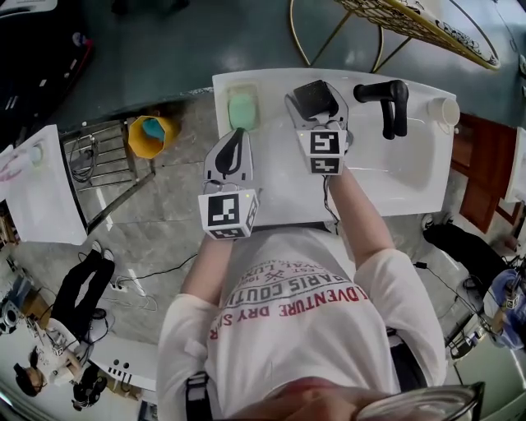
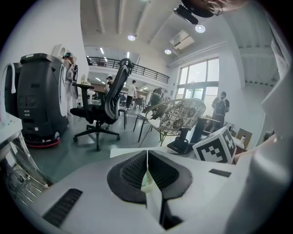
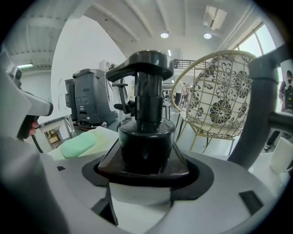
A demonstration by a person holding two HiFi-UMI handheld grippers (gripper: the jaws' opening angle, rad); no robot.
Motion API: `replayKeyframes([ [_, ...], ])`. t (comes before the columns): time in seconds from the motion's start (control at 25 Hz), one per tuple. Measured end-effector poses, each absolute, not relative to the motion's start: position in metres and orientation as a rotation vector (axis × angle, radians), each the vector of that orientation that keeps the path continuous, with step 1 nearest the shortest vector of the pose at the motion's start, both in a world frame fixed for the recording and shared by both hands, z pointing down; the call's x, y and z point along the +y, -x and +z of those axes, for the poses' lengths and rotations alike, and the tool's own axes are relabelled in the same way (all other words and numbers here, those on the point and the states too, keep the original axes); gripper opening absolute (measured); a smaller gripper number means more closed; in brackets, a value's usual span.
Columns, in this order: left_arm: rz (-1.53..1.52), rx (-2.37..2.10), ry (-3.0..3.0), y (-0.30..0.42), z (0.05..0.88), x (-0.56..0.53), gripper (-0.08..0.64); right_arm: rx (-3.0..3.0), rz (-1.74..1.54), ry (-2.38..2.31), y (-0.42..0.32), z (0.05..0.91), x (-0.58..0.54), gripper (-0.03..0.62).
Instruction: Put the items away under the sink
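Black pump bottle (image 3: 145,132) pinched in right tool (image 1: 316,111), just left of faucet (image 1: 386,103); left tool (image 2: 147,169) pressed together, empty. Advisable: hold upright, lift clear before lowering

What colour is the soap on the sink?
The soap is mint green; the head view shows it best.

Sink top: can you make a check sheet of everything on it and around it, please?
Surface: white sink counter with a black faucet.
Job's things: pump bottle, held; green soap at back left; white cup at back right.
Clutter: nothing seen.
Grippers: left gripper shut, empty; right gripper shut on the pump bottle.
Cables: black cable on the floor.
Surroundings: yellow bucket, wire chair.
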State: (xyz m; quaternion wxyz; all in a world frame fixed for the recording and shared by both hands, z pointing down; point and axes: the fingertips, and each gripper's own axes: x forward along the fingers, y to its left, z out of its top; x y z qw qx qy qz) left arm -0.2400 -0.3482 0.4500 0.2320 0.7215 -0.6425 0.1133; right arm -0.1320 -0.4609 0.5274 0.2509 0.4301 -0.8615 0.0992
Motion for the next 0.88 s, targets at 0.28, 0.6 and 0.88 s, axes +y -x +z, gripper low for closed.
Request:
replayKeyframes([
  [0.28, 0.301, -1.729, -2.063, 0.238, 0.425, -0.337, 0.028, -2.359, 0.221, -1.163, 0.131, 0.492, -0.434, 0.379],
  [0.6, 0.273, -1.662, -2.174, 0.226, 0.392, -0.294, 0.028, -2.396, 0.298, -1.279, 0.121, 0.428, -0.367, 0.379],
  [0.88, 0.285, -1.523, -2.284, 0.212, 0.378, -0.254, 0.028, -2.383, 0.327, -1.390, 0.109, 0.390, -0.306, 0.379],
])
